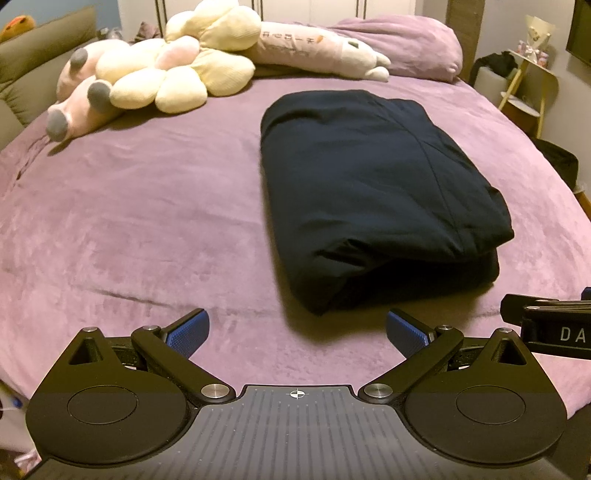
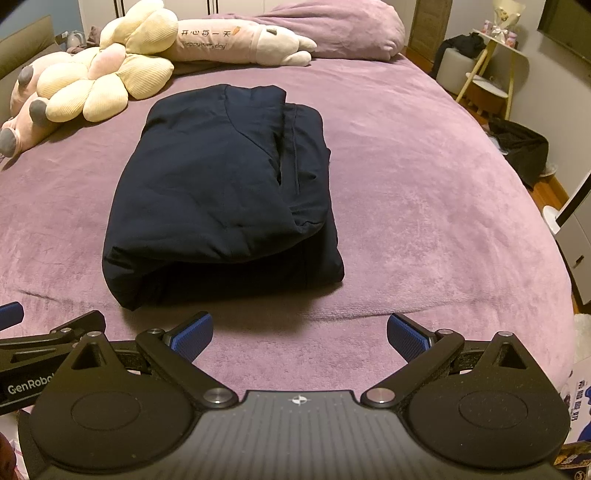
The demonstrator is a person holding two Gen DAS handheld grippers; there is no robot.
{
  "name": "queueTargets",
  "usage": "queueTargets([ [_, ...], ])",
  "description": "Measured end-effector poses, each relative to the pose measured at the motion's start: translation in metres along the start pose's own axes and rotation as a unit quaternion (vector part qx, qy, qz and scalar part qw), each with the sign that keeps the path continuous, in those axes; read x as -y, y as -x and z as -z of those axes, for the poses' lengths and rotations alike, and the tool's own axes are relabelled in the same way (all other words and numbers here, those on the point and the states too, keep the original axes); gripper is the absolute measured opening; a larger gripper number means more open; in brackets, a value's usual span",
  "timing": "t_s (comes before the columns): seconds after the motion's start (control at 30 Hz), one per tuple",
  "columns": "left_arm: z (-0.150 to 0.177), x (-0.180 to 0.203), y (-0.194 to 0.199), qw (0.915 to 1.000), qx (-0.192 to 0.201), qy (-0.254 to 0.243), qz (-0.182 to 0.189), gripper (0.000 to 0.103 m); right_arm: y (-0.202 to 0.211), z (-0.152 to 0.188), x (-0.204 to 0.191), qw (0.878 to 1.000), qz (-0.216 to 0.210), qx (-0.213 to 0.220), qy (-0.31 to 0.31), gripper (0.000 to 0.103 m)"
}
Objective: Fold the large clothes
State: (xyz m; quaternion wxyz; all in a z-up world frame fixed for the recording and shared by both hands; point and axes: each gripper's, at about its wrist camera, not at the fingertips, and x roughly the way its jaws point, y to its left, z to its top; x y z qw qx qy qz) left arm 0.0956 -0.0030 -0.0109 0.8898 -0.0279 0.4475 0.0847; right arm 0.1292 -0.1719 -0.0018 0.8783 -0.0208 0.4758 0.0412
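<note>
**Navy garment lies folded on the bed, both tongs spread and empty**

The navy garment sits in a thick, folded bundle on the purple bed cover, with its layered open edge turned toward you and a fold running along its right side. Your left tongs hover just short of the bundle's near left corner, blue pads wide apart, gripping nothing. Your right tongs hang close beside them, also spread and empty, with the garment ahead and to their left; they do not touch the cloth. In the right wrist view, part of your left tongs shows at the lower left edge.

Past the bundle, near the head of the bed, a cream flower-shaped plush cushion lies against a pink plush toy with grey feet and a long pink bolster plush with printed lettering. A bunched purple duvet rests behind them. A white side table stands off the bed's right side.
</note>
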Motion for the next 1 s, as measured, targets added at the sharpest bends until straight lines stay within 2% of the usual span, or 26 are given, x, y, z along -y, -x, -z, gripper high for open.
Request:
queueTargets([
  [0.23, 0.0008, -0.0016, 0.0018, 0.9999, 0.015, -0.003, 0.004, 0.103, -0.0007, -0.0002, -0.0001, 1.0, 0.0, 0.0, 0.0, 0.101],
  [0.47, -0.0003, 0.0014, -0.001, 0.9999, 0.007, -0.013, -0.006, 0.103, -0.0019, -0.0005, 0.0008, 1.0, 0.002, -0.003, -0.004, 0.101],
  [1.0, -0.0003, 0.0042, -0.0004, 0.9998, 0.003, -0.02, -0.002, 0.103, -0.0019, -0.0012, 0.0032, 1.0, 0.005, -0.001, -0.002, 0.101],
])
